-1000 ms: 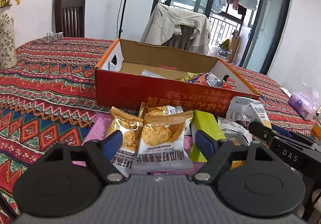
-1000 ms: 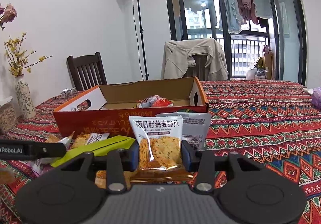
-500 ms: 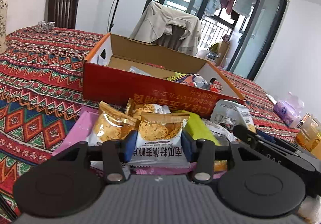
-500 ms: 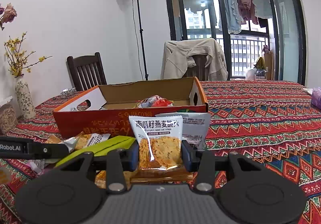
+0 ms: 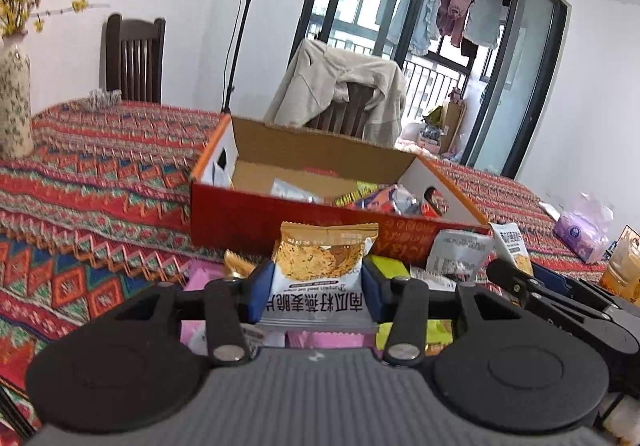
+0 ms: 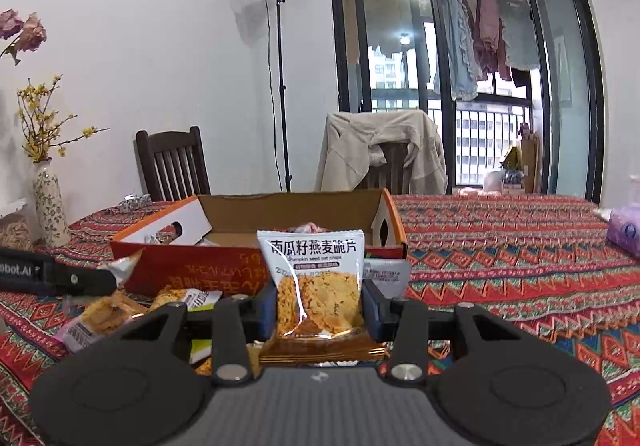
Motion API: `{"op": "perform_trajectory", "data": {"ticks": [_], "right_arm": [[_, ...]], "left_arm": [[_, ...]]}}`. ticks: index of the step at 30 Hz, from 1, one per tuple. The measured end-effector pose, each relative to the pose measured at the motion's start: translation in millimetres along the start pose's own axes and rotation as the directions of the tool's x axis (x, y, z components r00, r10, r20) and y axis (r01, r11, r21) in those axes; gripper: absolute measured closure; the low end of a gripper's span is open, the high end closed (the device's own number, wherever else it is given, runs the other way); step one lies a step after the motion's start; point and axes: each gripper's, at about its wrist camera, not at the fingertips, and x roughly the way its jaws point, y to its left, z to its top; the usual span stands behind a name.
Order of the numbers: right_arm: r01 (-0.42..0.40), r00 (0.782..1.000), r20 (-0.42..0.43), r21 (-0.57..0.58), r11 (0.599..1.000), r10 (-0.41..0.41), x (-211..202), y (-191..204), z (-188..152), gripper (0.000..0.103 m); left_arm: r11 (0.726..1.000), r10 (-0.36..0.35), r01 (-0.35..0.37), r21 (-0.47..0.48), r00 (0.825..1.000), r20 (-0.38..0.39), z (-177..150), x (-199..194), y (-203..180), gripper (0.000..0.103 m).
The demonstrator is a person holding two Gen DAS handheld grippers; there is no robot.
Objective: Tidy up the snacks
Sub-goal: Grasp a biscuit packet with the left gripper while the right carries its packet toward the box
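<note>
Left gripper (image 5: 316,284): jaws have just been closing; pads now press both sides of a pumpkin-seed crisp packet (image 5: 322,266), print upside down, gold end up, clear of the heap below.
Right gripper (image 6: 319,306): clamped on a second crisp packet (image 6: 316,278), upright, white end up.
Cardboard box (image 5: 320,214): open-topped, red front wall just beyond both grippers; a few wrappers lie inside toward its right end.
Loose snacks (image 6: 116,310): heaped on the table against the box front; green bar (image 5: 390,266) and pink packet (image 5: 200,274) among them.
Tablecloth (image 6: 520,266): striped red; broad bare stretch to the right of the box, another to its left.
Edges: vase (image 6: 50,206) near the left table edge; purple tissue pack (image 5: 580,234) near the right one.
Chairs: dark chair (image 6: 172,166) and jacket-draped chair (image 6: 384,154) behind the far edge.
Hidden: box floor mostly screened by the front wall; heap partly covered by gripper bodies; near table edge out of frame.
</note>
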Motion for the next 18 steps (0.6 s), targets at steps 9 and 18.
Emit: {"op": "perform_trajectory", "data": {"ticks": [9, 18], "right_arm": [[0.022, 0.998, 0.058, -0.029, 0.999, -0.02, -5, 6, 32, 0.061], [0.034, 0.996, 0.089, -0.021, 0.999, -0.032, 20, 6, 69, 0.061]], "left_arm": [[1.0, 0.018, -0.019, 0.018, 0.998, 0.059, 32, -3, 1, 0.056], [0.998, 0.035, -0.04, 0.038, 0.992, 0.121, 74, 15, -3, 0.056]]}}
